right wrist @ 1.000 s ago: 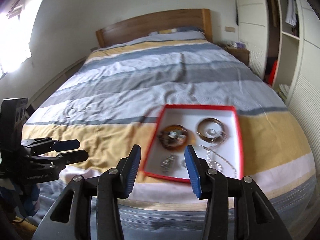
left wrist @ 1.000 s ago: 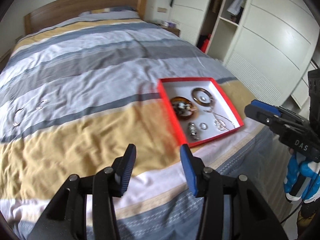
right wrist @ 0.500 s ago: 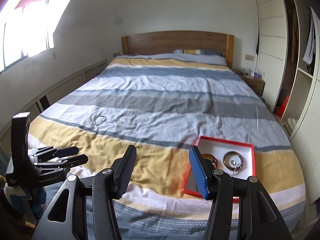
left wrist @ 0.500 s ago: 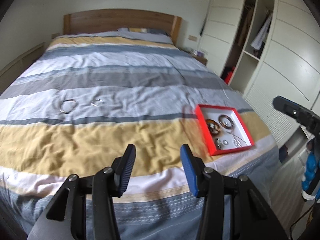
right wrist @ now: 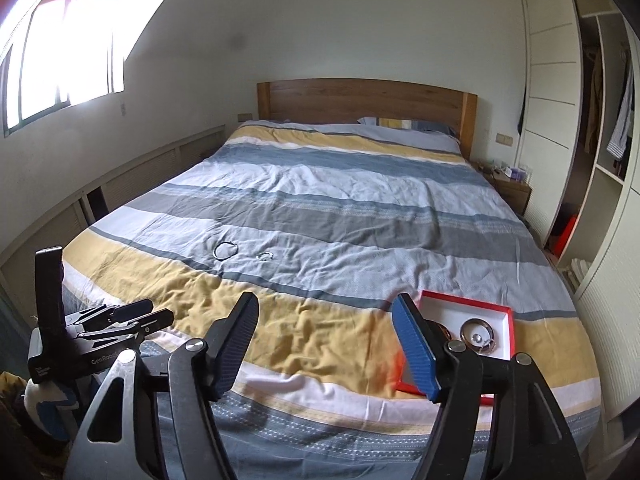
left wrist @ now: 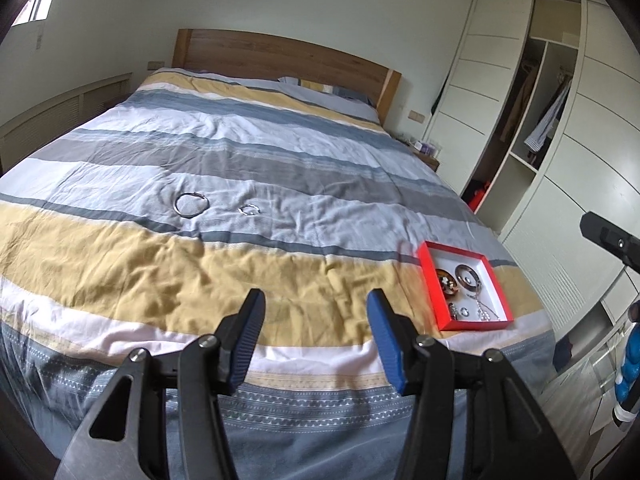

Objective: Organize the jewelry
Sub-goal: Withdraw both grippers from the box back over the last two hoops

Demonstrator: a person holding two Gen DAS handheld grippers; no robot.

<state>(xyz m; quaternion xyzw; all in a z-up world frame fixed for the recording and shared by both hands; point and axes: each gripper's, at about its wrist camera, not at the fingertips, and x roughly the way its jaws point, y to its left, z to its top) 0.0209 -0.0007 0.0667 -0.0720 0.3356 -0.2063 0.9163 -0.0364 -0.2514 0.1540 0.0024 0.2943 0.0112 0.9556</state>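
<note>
A red box [left wrist: 464, 285] sits near the foot of the bed [left wrist: 248, 152], on the right side, with a brown bangle [left wrist: 447, 280], a silver bangle [left wrist: 468, 273] and some smaller pieces already inside on its white floor. Two pieces lie loose on the cover, well apart from the box and further up the bed to the left: a thin hoop [left wrist: 191, 204] and, just beside it, a small ring [left wrist: 249, 210]. Both lie on a pale stripe in shallow creases. The left claw [left wrist: 316, 326] hangs off the foot of the bed, jaws wide and empty; the right claw [right wrist: 326, 340] hangs likewise, wide and empty, with the box partly behind its right finger. Judging by this, the loose pieces have yet to be fetched. The risk lies in the soft cover: a claw pressing down may pinch cloth with the hoop, or push the thin ring into a fold where it slips out of the grip. A dragged cover could also tip the box, which sits near the edge.
</note>
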